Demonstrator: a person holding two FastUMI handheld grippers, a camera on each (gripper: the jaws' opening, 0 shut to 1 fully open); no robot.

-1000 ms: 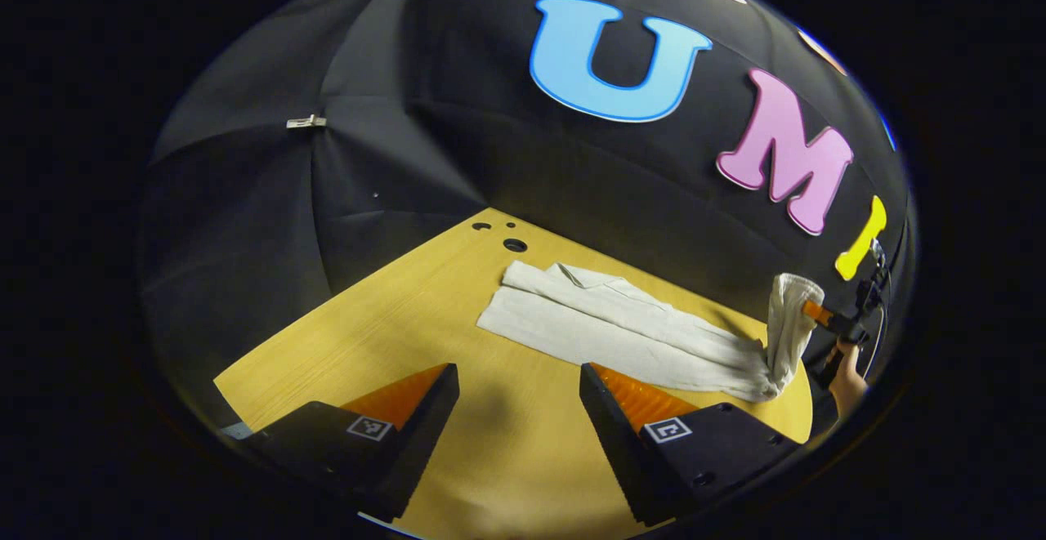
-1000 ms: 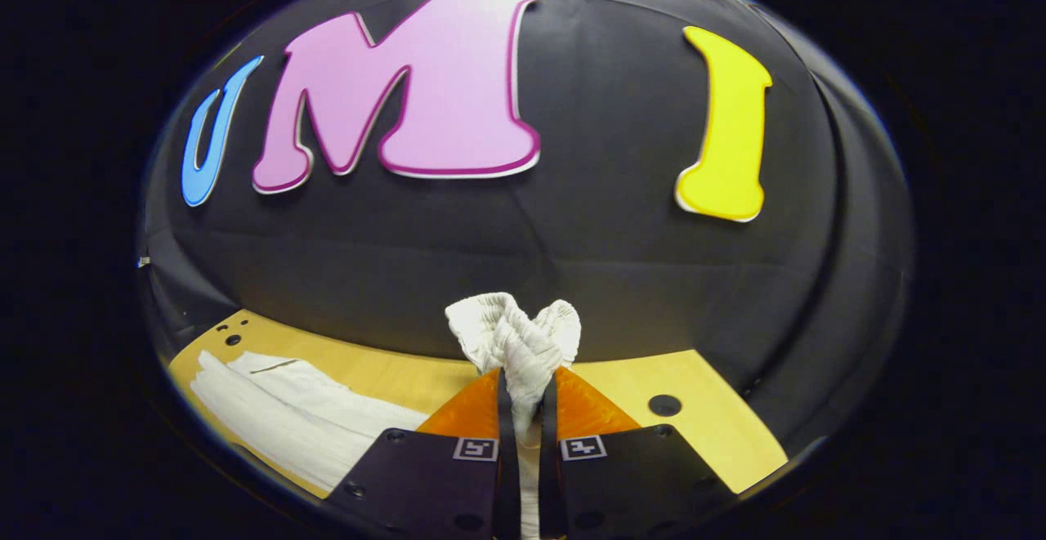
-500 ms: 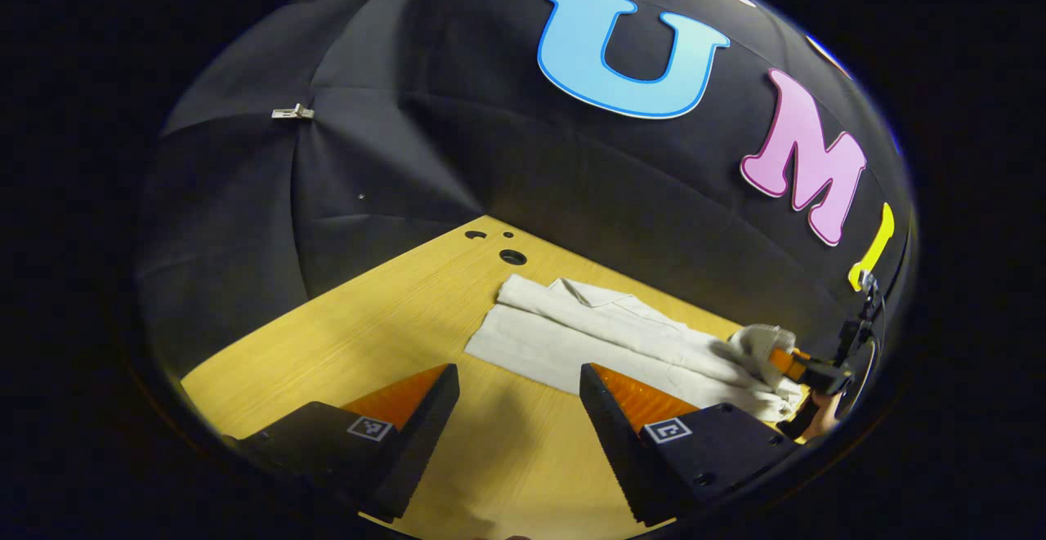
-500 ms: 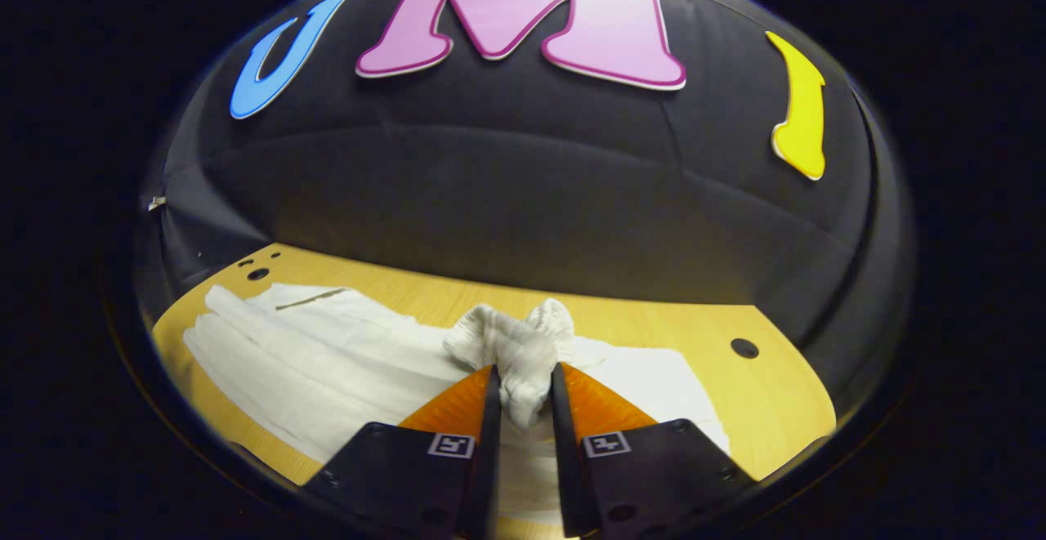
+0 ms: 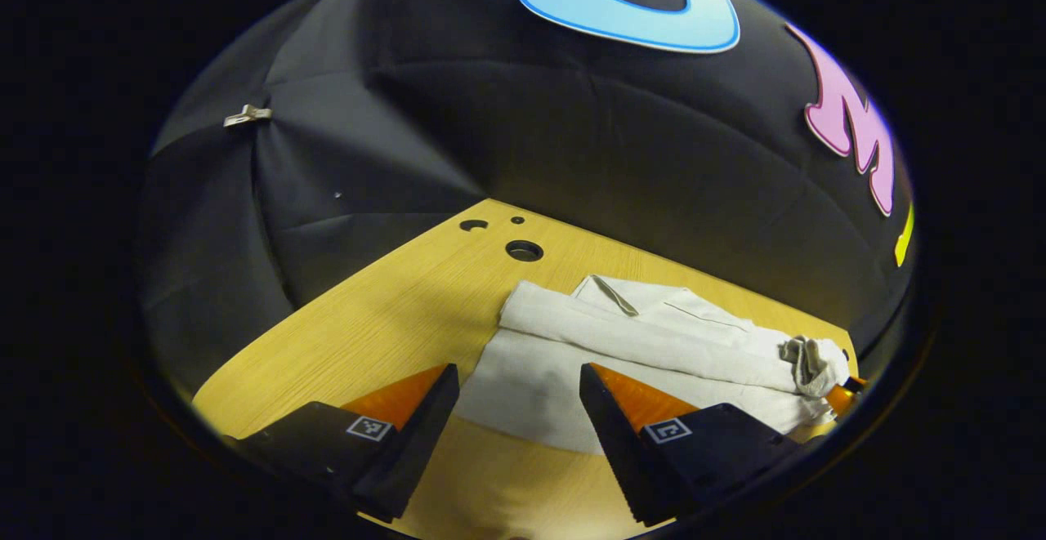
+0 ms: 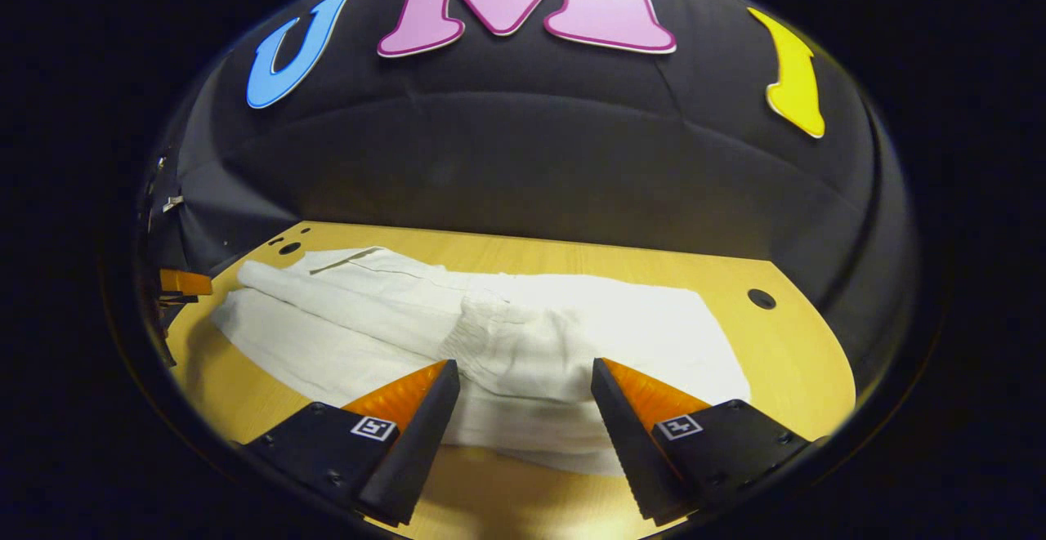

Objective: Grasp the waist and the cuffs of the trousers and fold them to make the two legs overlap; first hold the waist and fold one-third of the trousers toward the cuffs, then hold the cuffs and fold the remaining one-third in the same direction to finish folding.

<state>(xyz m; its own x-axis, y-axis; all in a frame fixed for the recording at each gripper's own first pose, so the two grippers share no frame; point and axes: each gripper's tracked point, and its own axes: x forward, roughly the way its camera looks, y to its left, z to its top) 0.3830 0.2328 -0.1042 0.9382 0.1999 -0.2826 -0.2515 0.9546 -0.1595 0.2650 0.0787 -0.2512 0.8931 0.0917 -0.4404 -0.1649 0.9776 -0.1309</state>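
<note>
Cream trousers [image 5: 654, 336] lie lengthwise on the wooden table [image 5: 368, 319], legs overlapped. Their gathered waist [image 6: 490, 319] is folded over onto the legs and rests there loose, seen as a small bunch [image 5: 809, 356] at the far end in the left gripper view. My right gripper [image 6: 525, 372] is open just behind that folded part, with nothing between its fingers. At the cuff end, my left gripper [image 5: 519, 377] is open, and the cuff edge [image 5: 523, 409] shows between its fingers. Whether it touches the cloth I cannot tell.
Round holes [image 5: 524, 250] pierce the table's far left corner, and another hole [image 6: 761, 298] sits at the right. Black cloth walls close in behind and to the left. Bare wood [image 6: 784, 377] lies right of the trousers. The left gripper [image 6: 184, 283] shows at the far left edge.
The right gripper carried the waist down and leftward onto the legs, then opened and let it go. The left gripper moved forward to the cuff end.
</note>
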